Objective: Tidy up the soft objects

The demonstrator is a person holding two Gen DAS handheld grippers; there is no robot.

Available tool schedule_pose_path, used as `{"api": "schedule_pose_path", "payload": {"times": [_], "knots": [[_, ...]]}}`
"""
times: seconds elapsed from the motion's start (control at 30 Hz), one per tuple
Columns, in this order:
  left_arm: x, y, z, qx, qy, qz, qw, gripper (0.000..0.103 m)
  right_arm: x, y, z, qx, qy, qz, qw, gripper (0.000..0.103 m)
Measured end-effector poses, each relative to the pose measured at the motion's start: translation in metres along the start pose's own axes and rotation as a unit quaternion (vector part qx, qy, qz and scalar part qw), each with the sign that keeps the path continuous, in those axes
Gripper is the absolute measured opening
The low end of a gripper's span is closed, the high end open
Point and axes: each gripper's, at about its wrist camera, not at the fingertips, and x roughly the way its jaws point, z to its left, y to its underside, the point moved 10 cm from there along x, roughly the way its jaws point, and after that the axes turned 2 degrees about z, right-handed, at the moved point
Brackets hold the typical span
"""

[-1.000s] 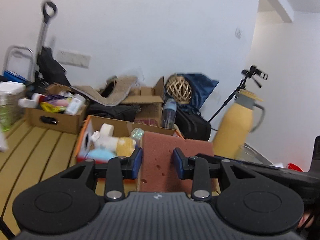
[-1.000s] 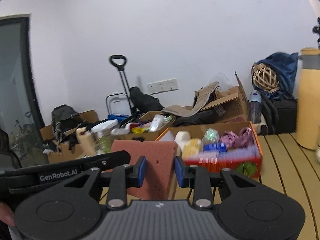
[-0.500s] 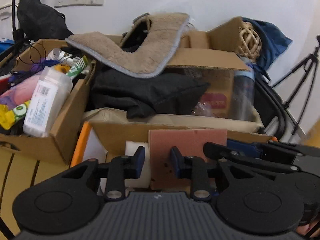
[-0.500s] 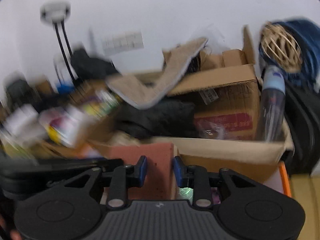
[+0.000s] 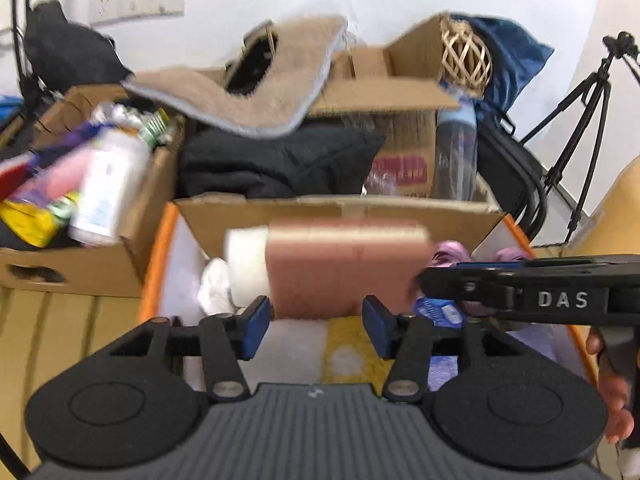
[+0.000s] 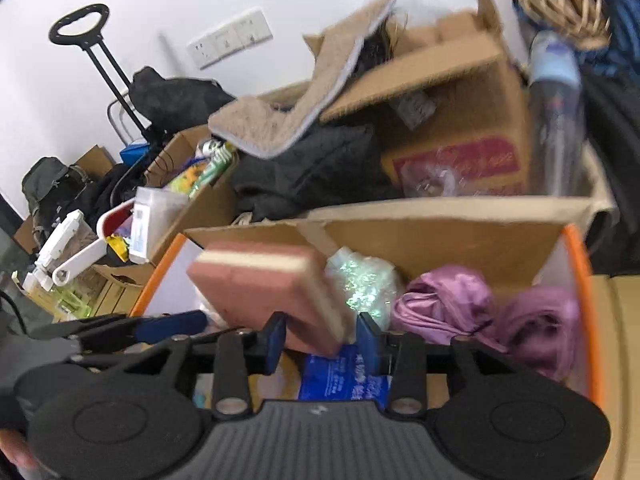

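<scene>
1. Sponge [image 5: 344,268]: one thick rectangular block, reddish-pink, finely porous, with a pale cream layer along its upper edge; it is tilted over the orange-rimmed box [image 5: 158,264], at the mouths of both grippers.
2. Left gripper [image 5: 318,322]: two flat blue pads on black fingers, jaws opening; the sponge's lower edge sits between the pads, and a gap shows at the right-hand pad.
3. Right gripper [image 6: 322,338]: same build, jaws opening; a corner of the sponge lies between the pads, clear of them.
4. Box contents: a white cylindrical roll [image 5: 246,270] just beside the sponge; a crinkled iridescent bundle [image 6: 362,280]; two glossy purple fabric bundles [image 6: 444,300]; a blue printed packet [image 6: 346,376].
5. Surroundings: two further corrugated cardboard boxes behind, one [image 5: 132,224] holding bottles and packets; a fuzzy beige mat [image 5: 260,100] draped over dark cloth [image 5: 280,160]; one woven rattan ball [image 5: 466,56].
</scene>
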Motion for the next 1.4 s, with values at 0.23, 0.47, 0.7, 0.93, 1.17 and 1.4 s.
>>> {"api": "schedule_pose_path", "payload": {"times": [0.23, 0.47, 0.7, 0.93, 1.17, 1.4], "knots": [[-0.115, 0.0, -0.011, 0.017, -0.024, -0.054, 0.9981, 0.066, -0.098, 0.02, 0.016, -0.061, 0.059, -0.025, 0.996, 0.048], [-0.213, 0.067, -0.02, 0.034, -0.046, -0.096, 0.9937, 0.075, -0.222, 0.087, 0.015, -0.07, 0.1, -0.078, 0.989, 0.055], [-0.319, 0.151, -0.043, 0.043, -0.08, -0.175, 0.9805, 0.085, -0.338, 0.182, 0.012, -0.075, 0.154, -0.151, 0.973, 0.068], [-0.438, 0.258, -0.069, 0.048, -0.115, -0.285, 0.9505, 0.103, -0.444, 0.279, 0.049, -0.082, 0.164, -0.247, 0.952, 0.083], [-0.52, 0.403, -0.11, 0.064, -0.109, -0.328, 0.9362, 0.103, -0.516, 0.41, 0.122, -0.103, 0.153, -0.351, 0.918, 0.095], [-0.568, 0.496, -0.124, 0.038, -0.13, -0.364, 0.9216, 0.103, -0.531, 0.538, 0.176, -0.126, 0.121, -0.371, 0.912, 0.103]]}}
